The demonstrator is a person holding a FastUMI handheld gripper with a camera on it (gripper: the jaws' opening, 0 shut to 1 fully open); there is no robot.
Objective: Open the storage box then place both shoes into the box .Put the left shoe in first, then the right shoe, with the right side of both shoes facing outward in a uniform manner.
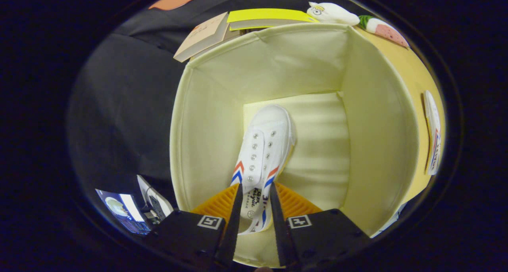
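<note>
Gripper (255, 192) clenched on the heel end of a white canvas sneaker (264, 145), both fingers pressing its sides, lowered toe-first toward the floor of the open cream fabric storage box (206, 125). Second sneaker (432, 133) lying outside, just right of the box wall. Likely the first placement under way; next, release, withdrawal, then retrieval of the remaining shoe, matching its orientation.

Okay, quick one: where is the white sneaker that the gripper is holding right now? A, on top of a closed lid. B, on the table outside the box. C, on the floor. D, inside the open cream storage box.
D: the gripper is shut on the white sneaker, whose toe points down toward the floor of the open cream storage box, walls on every side.
</note>
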